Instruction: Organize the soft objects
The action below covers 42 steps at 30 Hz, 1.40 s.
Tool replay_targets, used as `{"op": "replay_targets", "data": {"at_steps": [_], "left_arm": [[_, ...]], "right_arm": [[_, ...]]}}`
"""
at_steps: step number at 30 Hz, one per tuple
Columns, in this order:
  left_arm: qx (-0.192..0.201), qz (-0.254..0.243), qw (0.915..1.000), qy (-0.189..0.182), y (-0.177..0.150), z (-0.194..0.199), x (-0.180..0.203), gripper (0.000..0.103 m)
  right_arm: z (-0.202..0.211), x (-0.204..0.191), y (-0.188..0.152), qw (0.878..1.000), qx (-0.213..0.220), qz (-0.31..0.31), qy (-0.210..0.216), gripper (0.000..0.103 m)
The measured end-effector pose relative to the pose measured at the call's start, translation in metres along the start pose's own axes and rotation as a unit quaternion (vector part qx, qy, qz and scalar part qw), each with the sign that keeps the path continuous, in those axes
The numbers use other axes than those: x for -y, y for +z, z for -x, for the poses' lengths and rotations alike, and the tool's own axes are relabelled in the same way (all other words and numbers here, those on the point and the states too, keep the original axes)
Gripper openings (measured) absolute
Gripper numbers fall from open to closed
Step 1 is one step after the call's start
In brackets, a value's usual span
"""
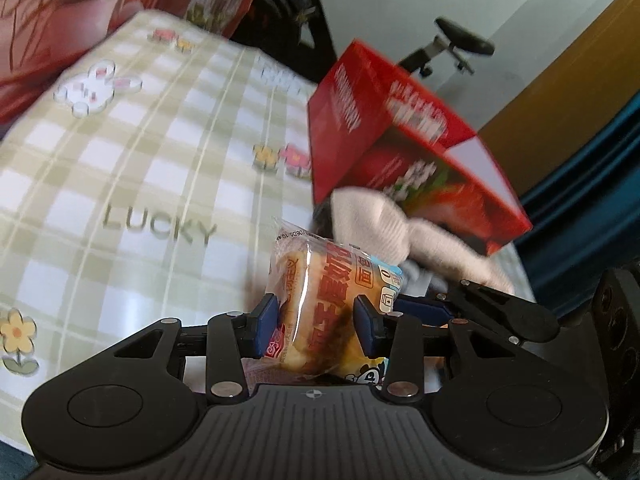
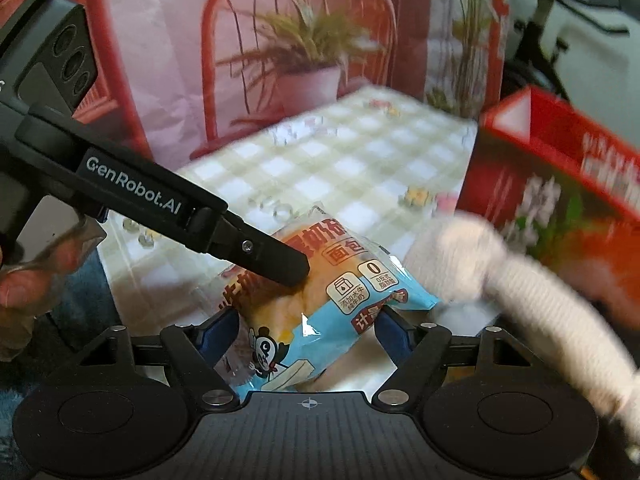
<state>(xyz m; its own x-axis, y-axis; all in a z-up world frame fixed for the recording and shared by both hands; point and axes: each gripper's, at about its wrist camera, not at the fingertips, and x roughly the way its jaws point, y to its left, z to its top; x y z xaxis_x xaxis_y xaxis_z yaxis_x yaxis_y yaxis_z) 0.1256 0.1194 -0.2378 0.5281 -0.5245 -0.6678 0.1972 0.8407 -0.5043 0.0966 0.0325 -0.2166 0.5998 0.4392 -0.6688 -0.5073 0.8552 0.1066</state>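
Both hand-held grippers are gripping one wrapped bread bun above the counter, which is wearing a green-and-white checked cloth printed with flowers and the word LUCKY.

Left hand-held gripper: its blue pads are pressing on the two sides of the packet, jaws standing partly open around it. In the right wrist view the same tool is appearing as a long black finger with white lettering, its tip lying on the packet's orange top face. A person's hand is wrapping its handle at the left edge of that view.

Right hand-held gripper: jaws are standing wide, and the pads are bearing on the light-blue end of the same packet, which is filling the gap between them.

The bun is sitting tilted, held at both ends, with the cloth visible beyond it. Whether any part of it is touching the counter I cannot tell.

Just to the right of the bun, a cream knitted soft item is lying partly under a tilted red carton; in the right wrist view it is blurring. A printed backdrop showing a red chair and a potted plant is standing at the far end of the counter.
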Motion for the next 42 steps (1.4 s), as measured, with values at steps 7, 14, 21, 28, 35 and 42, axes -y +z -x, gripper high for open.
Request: {"op": "replay_targets", "data": {"at_steps": [7,14,21,28,35,42], "left_arm": [[0.049,-0.028,0.9983,-0.011,0.034,0.023,0.027,0.044],[0.062,-0.085,0.9941,-0.027,0.075,0.009,0.076,0.044],[0.052,-0.098,0.9912,-0.073,0.104,-0.033,0.124,0.044],[0.032,-0.099,0.9916,-0.078,0.116,-0.073,0.147,0.044],[0.046,-0.106,0.9903,-0.076,0.132,-0.079,0.152,0.044],[0.053,-0.111,0.9900,-0.069,0.145,-0.087,0.151,0.044]], "right_arm": [[0.027,0.008,0.030,0.997,0.059,0.048,-0.027,0.072],[0.055,0.049,0.062,0.991,0.095,0.073,-0.061,0.072],[0.087,0.112,0.075,0.987,0.113,0.058,-0.097,0.076],[0.087,0.153,0.070,0.984,0.116,0.040,-0.126,0.074],[0.092,0.174,0.070,0.981,0.136,0.034,-0.132,0.074],[0.081,0.186,0.078,0.981,0.135,0.038,-0.133,0.073]]}}
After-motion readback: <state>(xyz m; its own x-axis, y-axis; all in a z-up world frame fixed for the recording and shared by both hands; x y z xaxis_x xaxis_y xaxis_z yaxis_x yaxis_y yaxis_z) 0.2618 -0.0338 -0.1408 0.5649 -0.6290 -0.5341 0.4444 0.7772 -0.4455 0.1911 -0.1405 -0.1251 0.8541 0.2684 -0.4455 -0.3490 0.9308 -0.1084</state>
